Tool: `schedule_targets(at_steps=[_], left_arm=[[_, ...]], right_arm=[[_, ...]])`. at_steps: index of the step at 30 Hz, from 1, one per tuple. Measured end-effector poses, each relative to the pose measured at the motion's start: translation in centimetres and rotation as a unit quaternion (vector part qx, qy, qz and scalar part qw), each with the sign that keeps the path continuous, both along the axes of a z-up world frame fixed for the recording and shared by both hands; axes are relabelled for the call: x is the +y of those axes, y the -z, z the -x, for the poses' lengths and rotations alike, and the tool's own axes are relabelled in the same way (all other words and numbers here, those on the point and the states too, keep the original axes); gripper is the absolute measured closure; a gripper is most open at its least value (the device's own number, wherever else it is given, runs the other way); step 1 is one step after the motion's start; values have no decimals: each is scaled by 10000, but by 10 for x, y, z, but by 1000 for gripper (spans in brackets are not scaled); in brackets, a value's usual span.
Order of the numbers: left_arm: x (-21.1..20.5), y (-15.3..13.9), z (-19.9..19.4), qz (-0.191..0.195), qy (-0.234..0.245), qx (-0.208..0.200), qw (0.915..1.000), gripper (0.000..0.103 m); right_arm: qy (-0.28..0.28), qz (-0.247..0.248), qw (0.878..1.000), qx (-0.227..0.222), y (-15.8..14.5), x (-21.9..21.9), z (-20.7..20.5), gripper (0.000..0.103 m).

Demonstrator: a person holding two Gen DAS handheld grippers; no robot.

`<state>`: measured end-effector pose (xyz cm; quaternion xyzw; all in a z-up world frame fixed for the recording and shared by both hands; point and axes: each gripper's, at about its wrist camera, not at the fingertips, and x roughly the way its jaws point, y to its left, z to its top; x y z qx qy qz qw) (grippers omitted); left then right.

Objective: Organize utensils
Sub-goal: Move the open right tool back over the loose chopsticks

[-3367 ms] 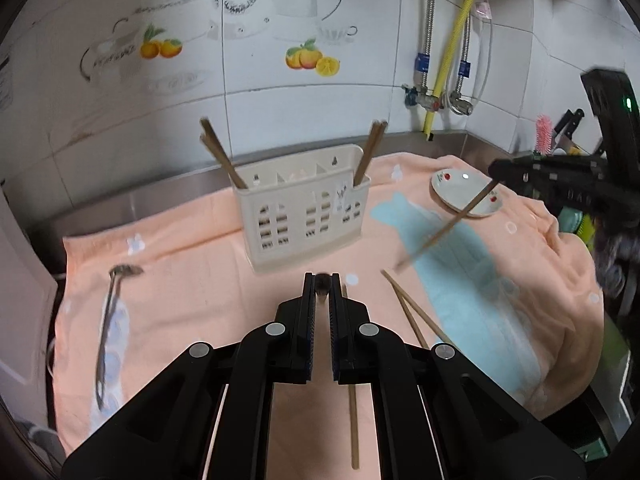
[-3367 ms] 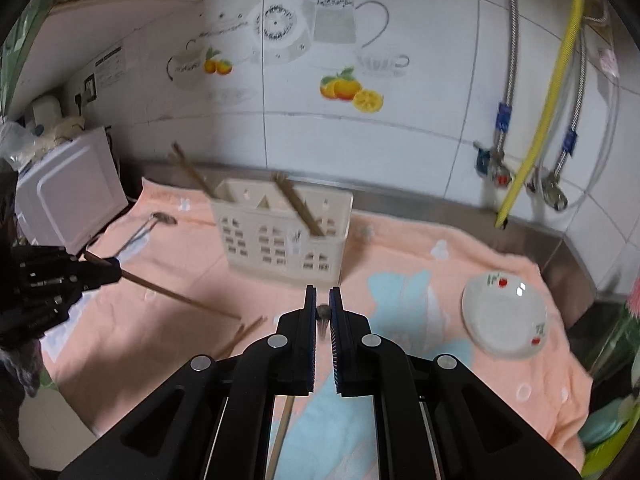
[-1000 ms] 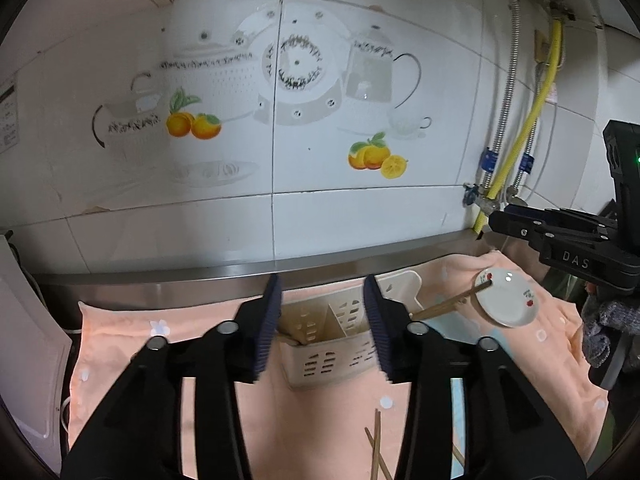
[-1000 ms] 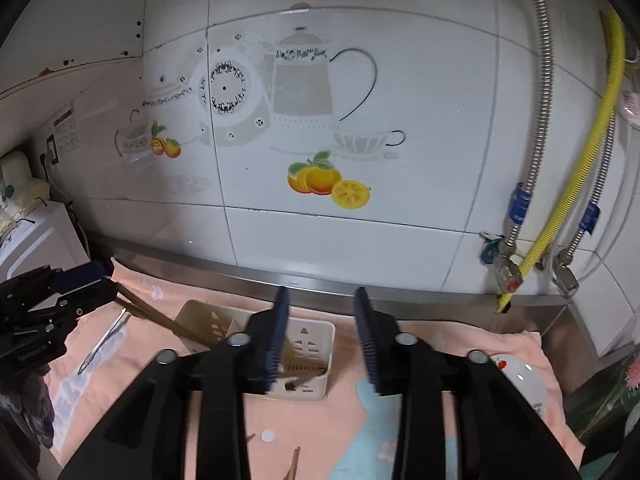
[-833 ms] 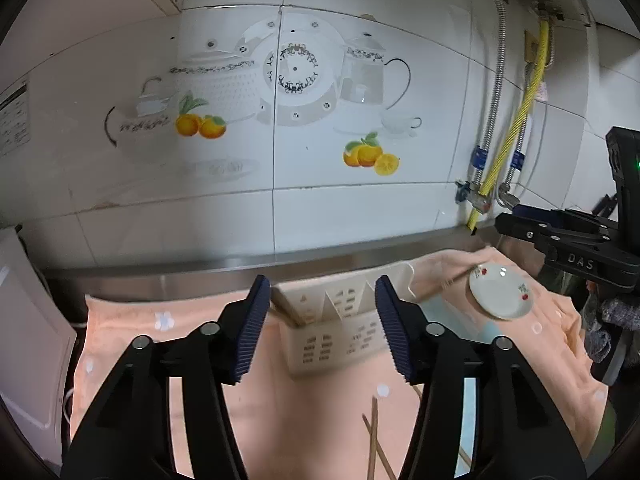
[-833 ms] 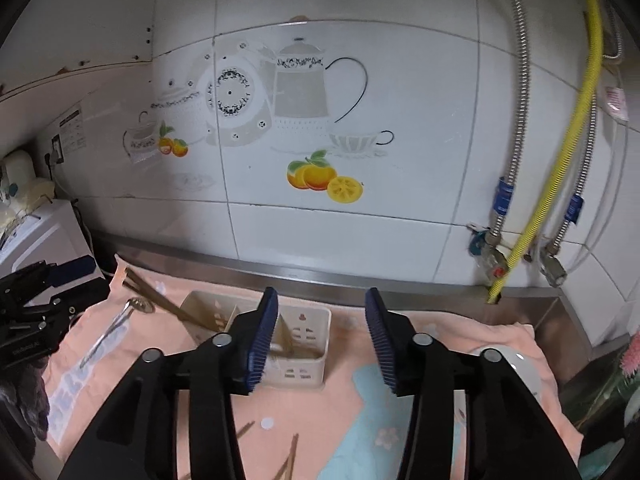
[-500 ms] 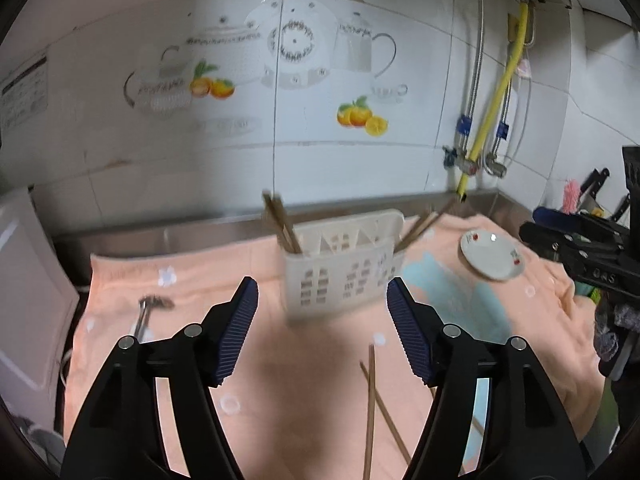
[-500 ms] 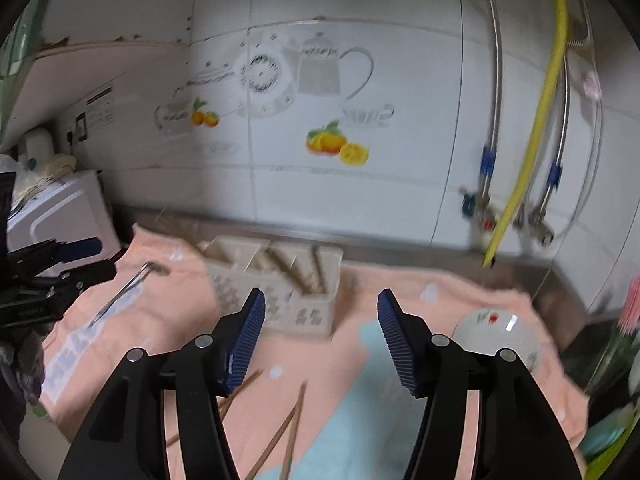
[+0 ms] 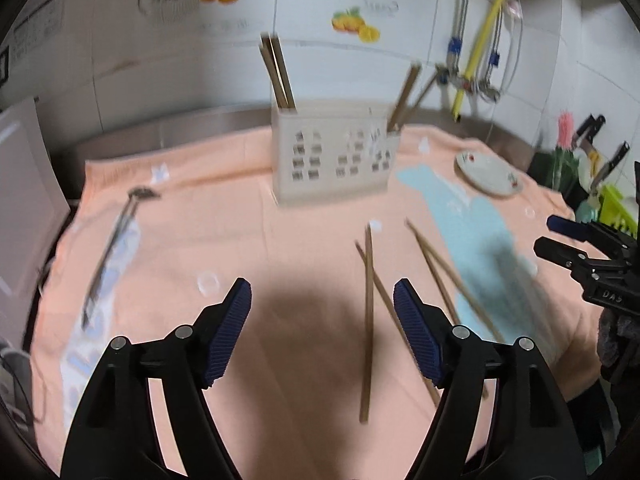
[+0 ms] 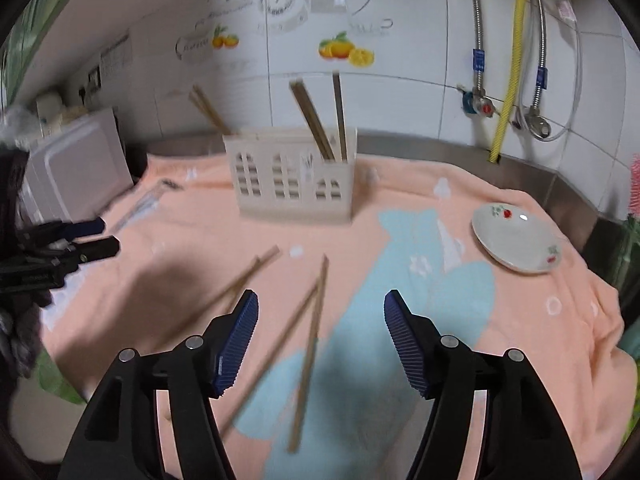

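Now both claws, left claw and right claw, have just been opening and hang wide and empty over loose chopsticks on the towel-covered counter before the caddy. Light, stiff, slippery sticks: pinch mid-shaft. Earlier, each claw carried one.

I see my bench under a peach towel, cream utensil caddy standing on it, four loose chopsticks, white saucer, metal ladle lying left.
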<state>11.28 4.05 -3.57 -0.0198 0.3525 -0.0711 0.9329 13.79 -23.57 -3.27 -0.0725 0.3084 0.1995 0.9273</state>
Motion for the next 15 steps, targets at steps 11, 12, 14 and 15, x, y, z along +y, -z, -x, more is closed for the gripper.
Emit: schedule_targets(at_steps=[11, 12, 14, 15], left_arm=[[-11, 53, 19, 111, 0, 491, 9987, 30], [-11, 54, 19, 107, 3, 495, 9987, 30], [-11, 56, 21, 134, 5, 510, 9986, 30], [-11, 56, 21, 147, 4, 513, 9986, 30]], right_arm=[[40, -98, 9982, 587, 60, 3, 26, 55], [33, -61, 9981, 609, 64, 5, 27, 57], [38, -95, 9976, 685, 68, 6, 27, 61], [40, -124, 9972, 741, 72, 6, 26, 63]])
